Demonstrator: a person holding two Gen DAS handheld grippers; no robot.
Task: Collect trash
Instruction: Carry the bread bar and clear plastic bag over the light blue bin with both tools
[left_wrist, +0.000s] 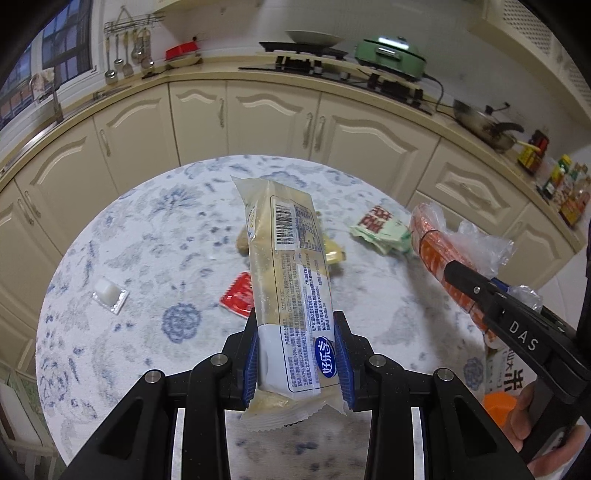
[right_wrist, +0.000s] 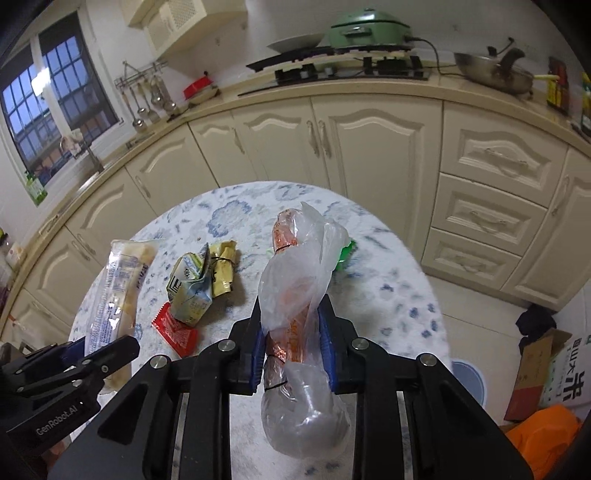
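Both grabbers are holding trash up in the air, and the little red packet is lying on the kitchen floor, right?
Not quite. The left gripper holds a long clear snack wrapper, and the right gripper holds an orange wrapper bundled in clear plastic. But the red packet lies on the round table with the blue floral cloth, not the floor. The right wrist view shows it beside the crushed carton.
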